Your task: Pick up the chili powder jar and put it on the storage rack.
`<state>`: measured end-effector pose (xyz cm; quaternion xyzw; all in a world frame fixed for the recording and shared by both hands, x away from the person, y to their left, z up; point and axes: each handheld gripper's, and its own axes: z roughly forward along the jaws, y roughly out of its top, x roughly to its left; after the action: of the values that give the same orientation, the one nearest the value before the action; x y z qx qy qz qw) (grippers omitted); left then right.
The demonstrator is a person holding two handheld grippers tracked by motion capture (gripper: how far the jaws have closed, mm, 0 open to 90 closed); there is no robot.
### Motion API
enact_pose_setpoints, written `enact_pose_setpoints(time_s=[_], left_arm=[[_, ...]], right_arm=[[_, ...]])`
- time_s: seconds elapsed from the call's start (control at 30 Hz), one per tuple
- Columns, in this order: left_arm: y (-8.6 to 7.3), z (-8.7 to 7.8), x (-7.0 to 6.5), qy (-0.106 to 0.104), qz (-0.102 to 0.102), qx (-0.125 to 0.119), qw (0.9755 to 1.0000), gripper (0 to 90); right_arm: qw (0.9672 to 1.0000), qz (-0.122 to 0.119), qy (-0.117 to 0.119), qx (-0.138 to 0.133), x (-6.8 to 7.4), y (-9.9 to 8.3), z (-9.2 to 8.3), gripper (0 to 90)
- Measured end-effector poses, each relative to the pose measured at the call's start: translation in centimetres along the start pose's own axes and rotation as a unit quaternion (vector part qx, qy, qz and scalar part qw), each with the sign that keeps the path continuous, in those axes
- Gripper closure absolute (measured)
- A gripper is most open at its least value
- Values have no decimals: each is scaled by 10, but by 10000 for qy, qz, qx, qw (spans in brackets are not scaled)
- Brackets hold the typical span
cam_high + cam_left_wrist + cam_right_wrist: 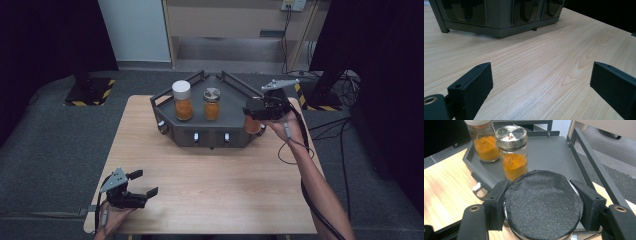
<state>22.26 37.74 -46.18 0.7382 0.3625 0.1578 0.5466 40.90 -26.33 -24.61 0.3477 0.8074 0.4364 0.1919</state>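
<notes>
My right gripper is shut on a jar of orange powder at the right front corner of a dark grey tray stand. In the right gripper view the jar's black lid sits between both pads, with my right gripper above the tray's edge. Two more orange jars stand on the tray: one with a white cap, one with a metal lid. My left gripper rests open near the table's front left, with nothing between its jaws.
The tray stand sits at the back middle of the wooden table and has raised rails on its sides. A cable trails from the right gripper over the table's right edge. Dark floor surrounds the table.
</notes>
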Motion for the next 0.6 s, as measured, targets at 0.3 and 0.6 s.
enact_pose_setpoints(time_s=[0.3,0.6], left_arm=[[0,0,0,1,1,9,10000,36],[0,0,0,-2,7,7,10000,37]], right_arm=[[9999,117,-117,-46,-3,6,8,347],[9993,280,-244,-94,-9,6,18,347]])
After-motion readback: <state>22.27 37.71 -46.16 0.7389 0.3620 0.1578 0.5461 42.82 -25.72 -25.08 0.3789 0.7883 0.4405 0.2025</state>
